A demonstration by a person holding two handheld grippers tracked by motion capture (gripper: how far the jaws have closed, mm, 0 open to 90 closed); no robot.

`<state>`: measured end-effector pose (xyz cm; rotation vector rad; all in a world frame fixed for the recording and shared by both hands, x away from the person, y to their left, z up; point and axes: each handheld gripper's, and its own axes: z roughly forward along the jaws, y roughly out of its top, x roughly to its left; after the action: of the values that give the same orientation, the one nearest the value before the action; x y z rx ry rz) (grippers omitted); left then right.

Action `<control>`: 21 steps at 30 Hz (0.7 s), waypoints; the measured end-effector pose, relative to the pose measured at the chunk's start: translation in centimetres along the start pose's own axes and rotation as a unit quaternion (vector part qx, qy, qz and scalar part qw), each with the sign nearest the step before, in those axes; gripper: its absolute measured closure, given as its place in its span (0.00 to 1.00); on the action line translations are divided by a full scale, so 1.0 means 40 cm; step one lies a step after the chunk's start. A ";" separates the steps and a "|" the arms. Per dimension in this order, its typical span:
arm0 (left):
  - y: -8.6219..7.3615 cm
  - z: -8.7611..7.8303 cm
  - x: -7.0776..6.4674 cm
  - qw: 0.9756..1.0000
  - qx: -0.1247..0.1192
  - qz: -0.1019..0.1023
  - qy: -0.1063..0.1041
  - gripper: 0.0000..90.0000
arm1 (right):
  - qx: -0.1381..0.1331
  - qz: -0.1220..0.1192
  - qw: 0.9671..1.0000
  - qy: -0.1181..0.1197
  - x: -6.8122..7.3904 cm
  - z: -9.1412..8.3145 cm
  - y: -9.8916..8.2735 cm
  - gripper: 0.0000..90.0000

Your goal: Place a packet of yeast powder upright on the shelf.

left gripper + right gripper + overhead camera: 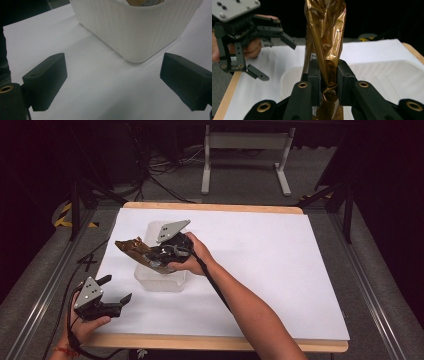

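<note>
Currently your right hand-held gripper [329, 82] pinches a gold foil packet [325, 42] between its two black jaws, holding it over the white ribbed plastic bin [135, 32] that stands on the white sheet toward the near left part of the tabletop [210, 208]. In the high view the packet [134, 249] juts out past the bin's [159, 282] left rim, tilted rather than lying inside; whether its lower end touches the bin cannot be told. The step in hand is judged to be either lifting the packet out of the bin or setting it in, and the frames do not settle which. Your left hand-held gripper [112, 292] hangs at the near left corner of the tabletop, jaws spread and empty, pointing at the bin's near wall. The next move calls for a firm pinch on the slippery foil, clear passage over the rim, and perhaps the left gripper steadying the light bin.
</note>
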<state>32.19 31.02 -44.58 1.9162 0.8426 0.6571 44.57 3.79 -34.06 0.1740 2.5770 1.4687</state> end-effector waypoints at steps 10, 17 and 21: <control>0.000 -0.002 -0.001 1.000 -0.001 -0.003 -0.003 0.09 | -0.033 0.009 0.999 0.008 0.009 0.032 -0.090 0.85; 0.000 -0.002 -0.002 1.000 0.000 -0.003 -0.002 0.09 | -0.054 0.036 0.998 0.010 -0.004 0.003 -0.132 0.85; 0.000 -0.002 -0.002 1.000 0.000 -0.002 -0.001 0.09 | -0.052 0.039 0.998 0.004 -0.007 -0.013 -0.144 0.84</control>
<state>32.07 31.02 -44.56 1.9153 0.8452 0.6520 44.65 0.38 -38.72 0.2569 2.5187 1.6296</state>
